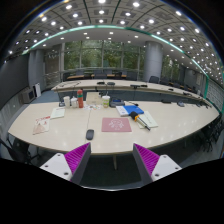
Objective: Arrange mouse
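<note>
Ideally, the wide-open, empty gripper [111, 160] drops toward the near-left dark mouse [89, 134] on the table [170, 125], straddling it squarely before closing.

Gripper [109, 160] level, fingers [72, 158] spread apart, empty

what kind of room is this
Probably a meeting room or office: a large pale curved conference table, rows of round ceiling lights, and glass partition walls. The gripper fingers hover open before it.
</note>
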`<state>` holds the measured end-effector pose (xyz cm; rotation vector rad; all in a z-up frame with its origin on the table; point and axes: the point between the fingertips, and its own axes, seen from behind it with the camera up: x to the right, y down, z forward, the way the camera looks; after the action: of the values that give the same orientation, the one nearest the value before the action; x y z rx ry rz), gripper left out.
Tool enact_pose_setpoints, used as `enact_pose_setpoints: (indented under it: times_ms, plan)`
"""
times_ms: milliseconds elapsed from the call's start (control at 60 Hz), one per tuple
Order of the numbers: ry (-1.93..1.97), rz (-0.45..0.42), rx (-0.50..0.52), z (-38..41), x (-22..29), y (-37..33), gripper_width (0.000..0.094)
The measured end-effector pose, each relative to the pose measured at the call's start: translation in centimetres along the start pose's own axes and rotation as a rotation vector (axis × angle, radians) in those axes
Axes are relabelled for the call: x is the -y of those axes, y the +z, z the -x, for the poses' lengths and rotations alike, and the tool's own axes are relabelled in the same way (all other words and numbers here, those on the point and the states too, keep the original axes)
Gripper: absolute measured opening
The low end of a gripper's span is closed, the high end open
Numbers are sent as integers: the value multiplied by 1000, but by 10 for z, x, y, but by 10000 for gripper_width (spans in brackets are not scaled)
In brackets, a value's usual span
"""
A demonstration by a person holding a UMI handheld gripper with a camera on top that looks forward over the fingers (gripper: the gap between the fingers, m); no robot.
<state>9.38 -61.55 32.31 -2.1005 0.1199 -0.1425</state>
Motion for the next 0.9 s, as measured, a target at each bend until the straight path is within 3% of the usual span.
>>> enact_pose_setpoints:
  times_ms: [533, 900]
  plan:
    - [-7, 114, -135, 56, -78, 81, 859]
    - [-16, 62, -11, 156, -97, 214, 857]
